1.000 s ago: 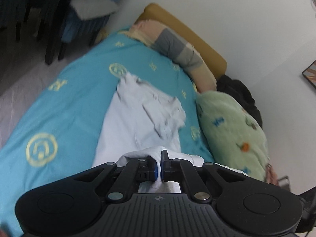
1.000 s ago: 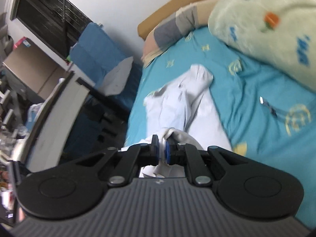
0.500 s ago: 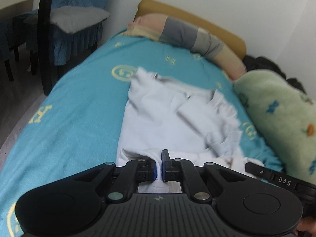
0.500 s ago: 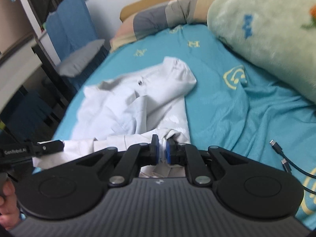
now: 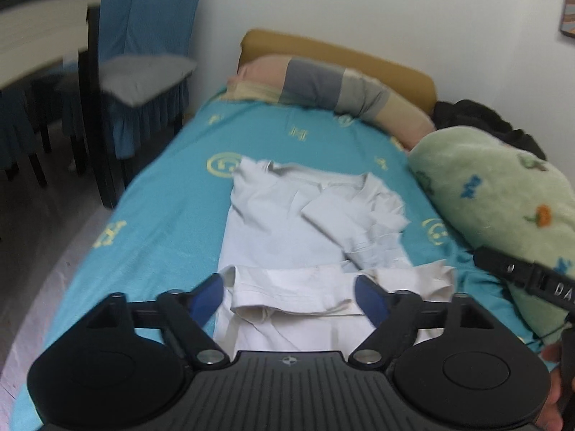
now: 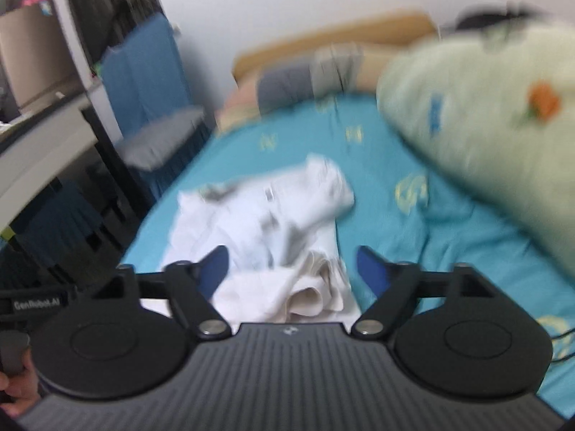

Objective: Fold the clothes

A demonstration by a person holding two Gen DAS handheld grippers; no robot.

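Shirt (image 5: pixel 305 237): white, lying along the middle of the bed (image 5: pixel 172 208), near hem folded over
Left gripper (image 5: pixel 289 298): jaws spread, empty
Right gripper (image 6: pixel 293 269): jaws spread, empty

- Bedsheet (image 5: pixel 169 194): turquoise, printed with yellow emblems.
- Shirt (image 5: pixel 287 222) on the bedsheet: white to pale grey, plain.
- Blanket (image 5: pixel 503 194) right of the shirt: pale green with blue and orange motifs.
- Bolster (image 5: pixel 334 89) beyond the shirt: peach with grey bands, perhaps two shades.
- Gripper fingertips (image 5: pixel 206 296): blue pads on black.
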